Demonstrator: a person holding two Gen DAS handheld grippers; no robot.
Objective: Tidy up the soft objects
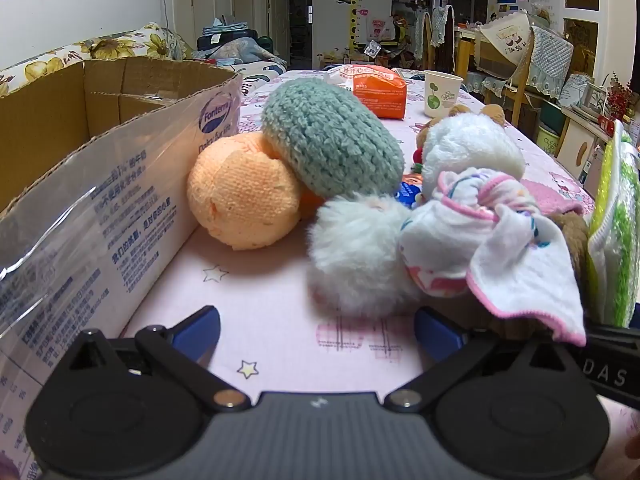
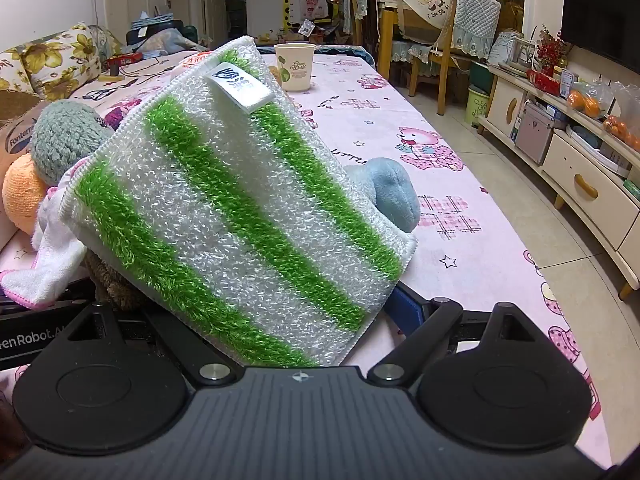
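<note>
Your left wrist camera looks low and close along the table (image 1: 280, 320) at the plush pile; your right sits beside it, sharing the green-striped cloth (image 2: 236, 204).

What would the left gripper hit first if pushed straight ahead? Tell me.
Most likely the fluffy white pompom ball: it sits just beyond the open left gripper, slightly right of centre. The knotted white cloth with pink trim lies beside it and could brush the right finger. Depth is uncertain in this fisheye view.

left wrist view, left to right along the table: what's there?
Cardboard box → orange knit ball → white fluffy ball → knotted white-and-pink cloth → green-striped cloth at the right edge.
</note>
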